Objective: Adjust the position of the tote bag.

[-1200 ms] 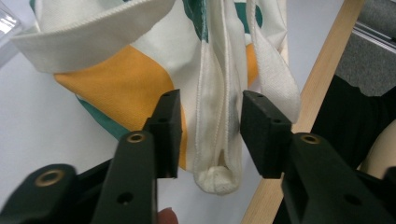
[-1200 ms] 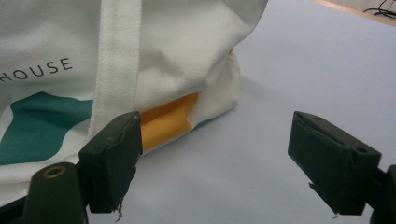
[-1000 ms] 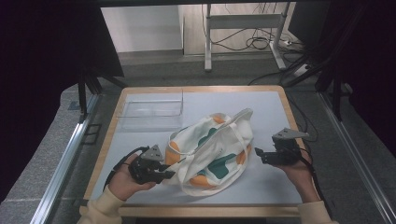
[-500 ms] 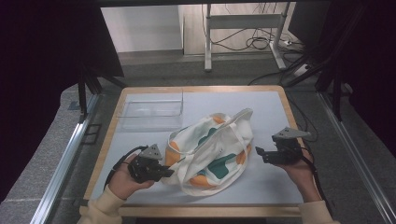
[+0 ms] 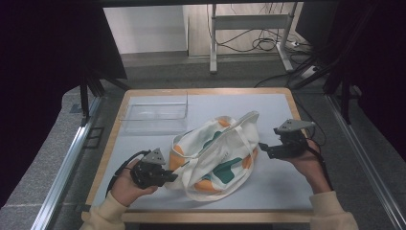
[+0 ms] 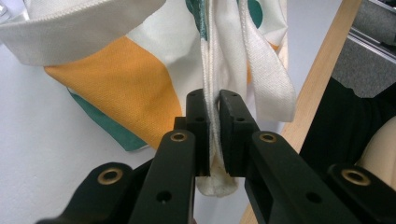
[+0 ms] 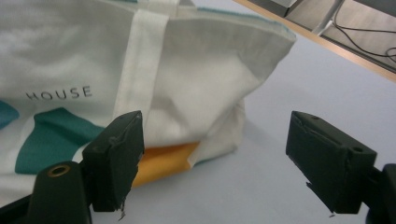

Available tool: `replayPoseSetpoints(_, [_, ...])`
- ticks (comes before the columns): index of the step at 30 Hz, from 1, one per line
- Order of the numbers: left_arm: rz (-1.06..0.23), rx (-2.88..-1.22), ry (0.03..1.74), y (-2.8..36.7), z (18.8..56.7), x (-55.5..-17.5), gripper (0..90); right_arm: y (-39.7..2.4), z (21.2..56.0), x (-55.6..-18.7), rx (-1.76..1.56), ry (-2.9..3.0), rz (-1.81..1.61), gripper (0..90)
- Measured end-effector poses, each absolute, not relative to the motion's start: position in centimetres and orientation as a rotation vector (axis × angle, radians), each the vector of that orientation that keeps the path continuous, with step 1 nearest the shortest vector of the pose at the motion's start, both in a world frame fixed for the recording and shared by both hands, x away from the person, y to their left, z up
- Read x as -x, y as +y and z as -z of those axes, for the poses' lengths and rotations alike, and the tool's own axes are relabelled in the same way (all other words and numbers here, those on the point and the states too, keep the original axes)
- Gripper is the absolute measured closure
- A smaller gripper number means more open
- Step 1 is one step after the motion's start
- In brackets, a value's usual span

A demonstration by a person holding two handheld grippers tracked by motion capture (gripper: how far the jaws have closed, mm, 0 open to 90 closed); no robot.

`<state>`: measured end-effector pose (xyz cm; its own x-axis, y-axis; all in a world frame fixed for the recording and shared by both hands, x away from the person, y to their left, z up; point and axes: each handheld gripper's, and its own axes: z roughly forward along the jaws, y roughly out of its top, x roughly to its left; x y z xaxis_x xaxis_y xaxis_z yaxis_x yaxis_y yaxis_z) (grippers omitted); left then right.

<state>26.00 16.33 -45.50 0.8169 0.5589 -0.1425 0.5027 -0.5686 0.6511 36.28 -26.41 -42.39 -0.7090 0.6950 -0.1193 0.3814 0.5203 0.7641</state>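
We have the left gripper (image 5: 168, 176) at the near left corner of the tote bag (image 5: 218, 155), and its jaws have just been closing: in the left gripper view they now pinch a folded seam of cream cloth (image 6: 214, 116) between them, with hardly a gap left. We judge that this grip pins one corner so the bag can be lifted or spread without sliding on the counter (image 5: 287, 187).

Our right gripper (image 5: 262, 147) hovers just beside the bag's right end with its jaws wide apart and nothing in them; in the right gripper view the bag's corner (image 7: 219, 135) lies ahead between the two jaws, untouched. We take it to be lining up for a matching hold on that side.

The bag lies slumped and rumpled in the middle of the pale blue counter, nearer the near edge. It is cream canvas with orange and dark green patches, long cream straps (image 5: 242, 127) looping across it, and small lettering on one face (image 7: 58, 93). A clear plastic tray (image 5: 155, 115) sits apart at the far left.
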Motion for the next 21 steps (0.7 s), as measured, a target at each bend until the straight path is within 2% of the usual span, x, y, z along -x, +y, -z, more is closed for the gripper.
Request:
replayPoseSetpoints(7, [-0.100, -2.278, 0.786, 16.4, 45.5, -25.9, 84.4, -25.5, 41.5, -38.8, -0.825, 2.428, -0.948, 17.1])
replayPoseSetpoints(21, [-0.105, -2.274, 0.786, 16.4, 45.5, -25.8, 84.5, -25.4, 41.0, -42.9, -0.748, 2.494, -0.902, 18.6])
